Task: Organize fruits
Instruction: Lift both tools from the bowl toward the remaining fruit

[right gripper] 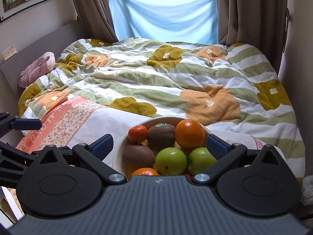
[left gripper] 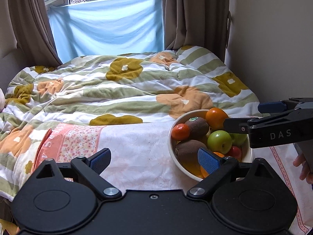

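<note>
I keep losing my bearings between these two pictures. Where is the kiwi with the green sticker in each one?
Left wrist view: kiwi with the green sticker sits right of centre, at the back of the bowl.
Right wrist view: it sits at lower centre.
Shared landmark: the big orange is immediately right of it in both.

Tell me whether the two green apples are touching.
Cannot tell. In the right wrist view the left apple overlaps the right apple with no visible gap, but contact isn't plain.

Black tongs (right gripper: 159, 144) with blue ribbed pads (left gripper: 209, 160), silver screws (left gripper: 111, 191), white "DAS" lettering (left gripper: 280, 135).
</note>
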Demonstrator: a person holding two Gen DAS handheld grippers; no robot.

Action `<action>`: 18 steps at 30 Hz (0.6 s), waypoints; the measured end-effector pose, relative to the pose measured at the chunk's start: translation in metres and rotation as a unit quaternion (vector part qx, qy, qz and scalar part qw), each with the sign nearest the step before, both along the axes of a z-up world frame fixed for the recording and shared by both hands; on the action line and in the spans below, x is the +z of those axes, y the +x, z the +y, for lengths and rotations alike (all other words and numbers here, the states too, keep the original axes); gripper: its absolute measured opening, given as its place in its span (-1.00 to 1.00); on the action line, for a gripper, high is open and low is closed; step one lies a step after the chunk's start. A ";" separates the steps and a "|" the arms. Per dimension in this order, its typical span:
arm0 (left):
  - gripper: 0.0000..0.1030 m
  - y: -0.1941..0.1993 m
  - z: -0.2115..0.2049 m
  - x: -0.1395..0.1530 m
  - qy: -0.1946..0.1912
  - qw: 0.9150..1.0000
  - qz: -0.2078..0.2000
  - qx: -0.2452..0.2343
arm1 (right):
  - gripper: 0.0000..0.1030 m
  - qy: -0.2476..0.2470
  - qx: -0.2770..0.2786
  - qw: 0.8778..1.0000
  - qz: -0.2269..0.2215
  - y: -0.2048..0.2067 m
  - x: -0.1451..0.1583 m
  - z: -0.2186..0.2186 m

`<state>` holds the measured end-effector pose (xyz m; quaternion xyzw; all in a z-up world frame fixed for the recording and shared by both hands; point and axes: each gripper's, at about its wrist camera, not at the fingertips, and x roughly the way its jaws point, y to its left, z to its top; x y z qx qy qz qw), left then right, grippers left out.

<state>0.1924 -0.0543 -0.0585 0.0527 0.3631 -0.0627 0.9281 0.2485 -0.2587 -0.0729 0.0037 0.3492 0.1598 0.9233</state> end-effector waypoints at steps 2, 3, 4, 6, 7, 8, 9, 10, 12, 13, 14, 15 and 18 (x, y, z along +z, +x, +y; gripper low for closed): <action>0.91 -0.008 0.001 0.008 0.002 1.000 -0.009 0.000 | 1.00 -0.010 -0.010 1.000 -0.002 -0.010 0.010 -0.001; 0.91 -0.013 0.002 0.012 0.002 1.000 -0.016 -0.001 | 1.00 -0.012 -0.015 1.000 -0.002 -0.015 0.014 -0.001; 0.93 -0.017 0.003 0.015 0.002 1.000 -0.021 -0.002 | 1.00 -0.011 -0.018 1.000 -0.003 -0.022 0.019 -0.001; 0.98 -0.028 0.006 0.021 0.003 0.999 -0.032 -0.005 | 1.00 -0.008 -0.028 1.000 -0.009 -0.034 0.026 -0.001; 1.00 -0.034 0.009 0.024 0.002 0.999 -0.038 -0.006 | 1.00 -0.009 -0.033 0.999 -0.014 -0.041 0.030 -0.001; 1.00 -0.039 0.011 0.026 0.000 0.999 -0.043 -0.008 | 1.00 -0.013 -0.038 0.999 -0.017 -0.048 0.033 0.001; 1.00 -0.044 0.013 0.027 -0.002 0.999 -0.046 -0.013 | 1.00 -0.018 -0.044 0.999 -0.021 -0.055 0.038 0.003; 1.00 -0.048 0.016 0.029 -0.004 0.999 -0.047 -0.017 | 1.00 -0.022 -0.051 0.998 -0.024 -0.063 0.041 0.004; 1.00 -0.057 0.020 0.031 -0.006 0.999 -0.047 -0.027 | 1.00 -0.026 -0.062 0.997 -0.025 -0.076 0.046 0.009; 1.00 -0.061 0.022 0.032 -0.005 0.998 -0.048 -0.032 | 1.00 -0.025 -0.068 0.997 -0.026 -0.084 0.048 0.011; 1.00 -0.066 0.024 0.033 -0.004 0.998 -0.049 -0.038 | 1.00 -0.022 -0.073 0.997 -0.028 -0.091 0.050 0.012; 1.00 -0.071 0.027 0.033 -0.003 0.998 -0.052 -0.043 | 1.00 -0.017 -0.078 0.996 -0.028 -0.097 0.051 0.014; 1.00 -0.082 0.033 0.031 -0.006 0.997 -0.055 -0.061 | 1.00 -0.004 -0.100 0.995 -0.022 -0.114 0.050 0.019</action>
